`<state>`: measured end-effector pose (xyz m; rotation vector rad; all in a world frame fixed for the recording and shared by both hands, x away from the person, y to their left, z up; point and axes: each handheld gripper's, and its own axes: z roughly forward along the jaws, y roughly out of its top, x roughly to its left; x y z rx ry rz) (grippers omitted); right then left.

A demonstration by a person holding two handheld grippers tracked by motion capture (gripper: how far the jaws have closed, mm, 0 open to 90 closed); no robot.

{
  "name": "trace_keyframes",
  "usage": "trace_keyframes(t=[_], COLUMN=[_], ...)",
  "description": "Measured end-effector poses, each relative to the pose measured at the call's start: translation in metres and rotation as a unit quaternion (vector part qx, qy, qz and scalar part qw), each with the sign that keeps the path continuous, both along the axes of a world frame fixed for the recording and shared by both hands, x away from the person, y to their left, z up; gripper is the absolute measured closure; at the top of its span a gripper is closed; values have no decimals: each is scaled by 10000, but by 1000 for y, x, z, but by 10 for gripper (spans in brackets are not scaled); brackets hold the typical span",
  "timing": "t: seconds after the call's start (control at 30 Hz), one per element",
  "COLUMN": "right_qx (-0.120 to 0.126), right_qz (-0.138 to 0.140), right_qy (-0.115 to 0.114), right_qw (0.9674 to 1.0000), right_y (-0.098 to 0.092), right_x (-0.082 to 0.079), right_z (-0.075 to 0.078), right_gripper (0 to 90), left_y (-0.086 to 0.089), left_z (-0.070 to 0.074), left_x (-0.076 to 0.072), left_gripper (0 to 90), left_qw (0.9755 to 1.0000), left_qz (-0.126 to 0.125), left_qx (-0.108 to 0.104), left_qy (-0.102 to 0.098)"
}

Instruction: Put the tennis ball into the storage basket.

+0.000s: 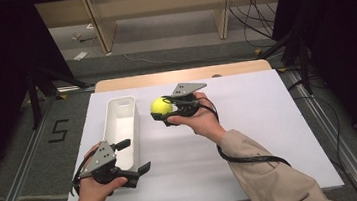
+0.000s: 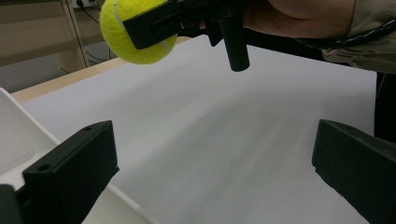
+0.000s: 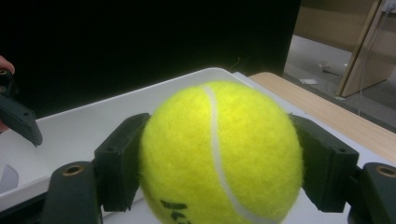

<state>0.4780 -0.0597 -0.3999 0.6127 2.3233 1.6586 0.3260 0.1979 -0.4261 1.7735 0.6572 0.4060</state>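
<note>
The right gripper (image 1: 163,111) pinches a yellow tennis ball (image 1: 160,106) between its jaws, lifted just beside the far end of the white tray (image 1: 118,118). The left gripper (image 1: 132,157) rests by the tray's near end, jaws spread around nothing.

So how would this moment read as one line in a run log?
right gripper: shut on fuzzy yellow tennis ball, held above table | left gripper: open, empty, beside long white plastic tray | ball not yet in tray
</note>
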Motion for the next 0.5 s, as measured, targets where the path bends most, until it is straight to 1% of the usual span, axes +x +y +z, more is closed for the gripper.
trace_keyframes(t=[0.33,0.5], right_qx=[11,63], right_qz=[48,72], right_qy=[13,18], right_qw=[10000,10000], right_y=[6,10], right_x=[1,1], right_z=[1,1], right_gripper=[266,266], left_y=[0,0], left_z=[0,0], left_x=[0,0], left_gripper=[0,0], left_qw=[10000,10000], left_qz=[-6,-9], left_qx=[18,9], left_qy=[-23,-17])
